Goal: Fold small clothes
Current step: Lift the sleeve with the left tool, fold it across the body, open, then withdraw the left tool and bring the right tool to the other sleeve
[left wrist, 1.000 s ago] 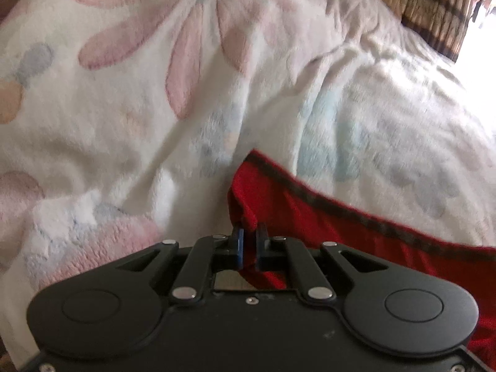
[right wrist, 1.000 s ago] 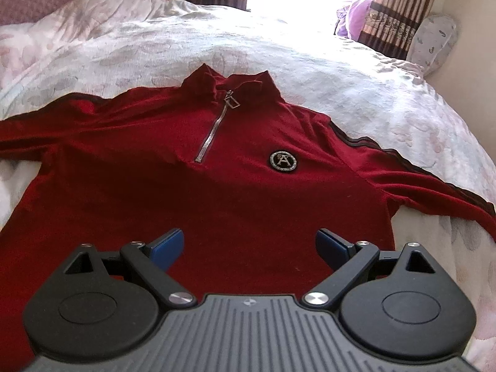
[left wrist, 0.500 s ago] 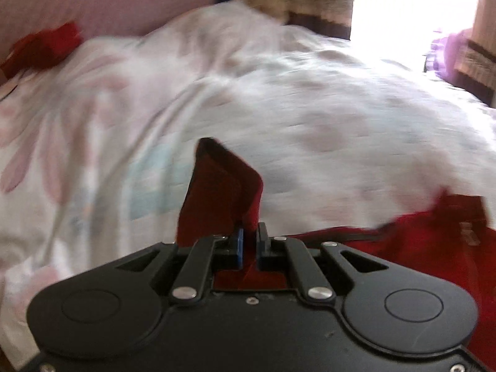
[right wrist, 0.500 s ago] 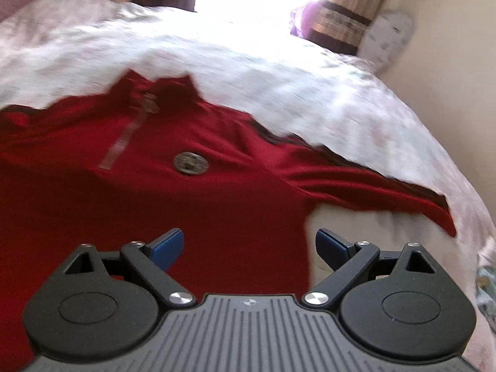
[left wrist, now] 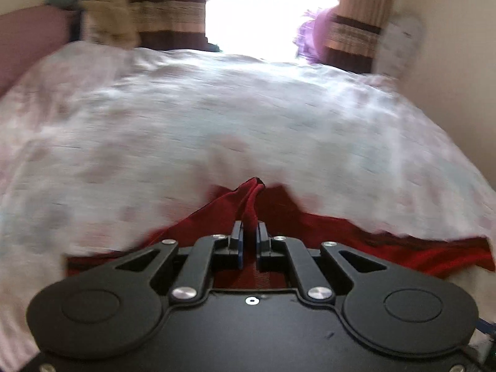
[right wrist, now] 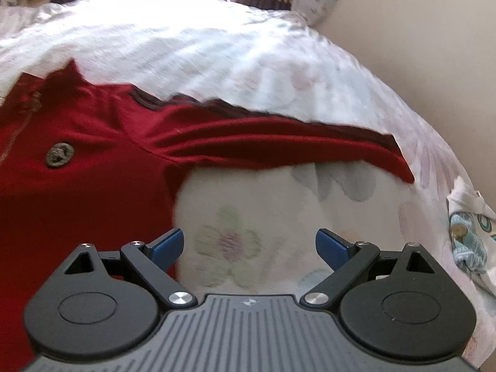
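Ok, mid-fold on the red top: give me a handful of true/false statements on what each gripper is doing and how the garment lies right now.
1. The left gripper is shut on a fold of the red top. True.
2. The right gripper is clamped on the sleeve. False: its jaws stand wide apart, holding nothing, with the floral blanket between them.
3. The sleeve seen from the right wrist lies stretched out flat on the blanket. True.
4. The top has a round badge on its chest. True.
5. The top lies on a bare wooden table. False: it lies on the blanket.
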`<state>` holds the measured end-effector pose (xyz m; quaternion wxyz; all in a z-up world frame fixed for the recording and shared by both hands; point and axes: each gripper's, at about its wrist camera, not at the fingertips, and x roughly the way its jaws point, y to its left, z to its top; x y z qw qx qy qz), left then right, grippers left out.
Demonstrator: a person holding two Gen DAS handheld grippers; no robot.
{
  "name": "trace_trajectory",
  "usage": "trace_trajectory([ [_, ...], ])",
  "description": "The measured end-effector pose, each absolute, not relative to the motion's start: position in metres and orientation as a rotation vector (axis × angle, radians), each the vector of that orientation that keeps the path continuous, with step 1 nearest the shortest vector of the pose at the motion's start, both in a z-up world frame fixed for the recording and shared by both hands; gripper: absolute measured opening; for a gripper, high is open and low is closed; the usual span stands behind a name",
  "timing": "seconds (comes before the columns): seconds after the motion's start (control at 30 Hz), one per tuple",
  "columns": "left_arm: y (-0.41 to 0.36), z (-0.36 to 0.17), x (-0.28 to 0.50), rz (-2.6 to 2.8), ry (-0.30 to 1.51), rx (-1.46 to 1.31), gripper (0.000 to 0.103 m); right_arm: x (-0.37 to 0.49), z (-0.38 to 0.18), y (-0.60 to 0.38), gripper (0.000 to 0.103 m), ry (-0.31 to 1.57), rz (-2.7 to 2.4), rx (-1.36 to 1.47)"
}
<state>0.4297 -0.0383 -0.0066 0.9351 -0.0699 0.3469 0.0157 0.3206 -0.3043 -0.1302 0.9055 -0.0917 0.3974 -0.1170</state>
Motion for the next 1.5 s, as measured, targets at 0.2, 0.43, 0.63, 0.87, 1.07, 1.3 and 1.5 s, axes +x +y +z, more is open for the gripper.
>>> trace_trajectory([
  [0.2,-0.125,-0.022,0.448,-0.132,0.7,-0.182,0.018,0.329,-0.131,-0.331,0.103,0.844,-0.3,-0.129],
  [0.43,-0.121,-0.068,0.438,-0.131,0.812,-0.2,0.046,0.327,-0.129,-0.335,0.103,0.852,-0.295,-0.12],
  [0.63,-0.056,-0.086,0.406,0.012,0.822,-0.175,0.046,0.329,-0.131,-0.326,0.103,0.869,-0.277,-0.157],
  [0.87,0.013,-0.111,0.366,0.186,0.9,-0.047,0.047,0.332,-0.134,-0.32,0.103,0.887,-0.259,-0.163],
  [1.07,0.047,-0.141,0.318,0.246,0.974,-0.039,0.047,0.328,-0.13,-0.319,0.103,0.853,-0.211,-0.104],
  [1.3,0.062,-0.166,0.279,0.277,1.055,0.015,0.048,0.336,-0.119,-0.304,0.093,0.787,0.011,0.033],
  [1.5,0.075,-0.166,0.254,0.293,1.066,-0.022,0.048,0.369,-0.139,-0.285,0.091,0.808,0.166,0.135],
])
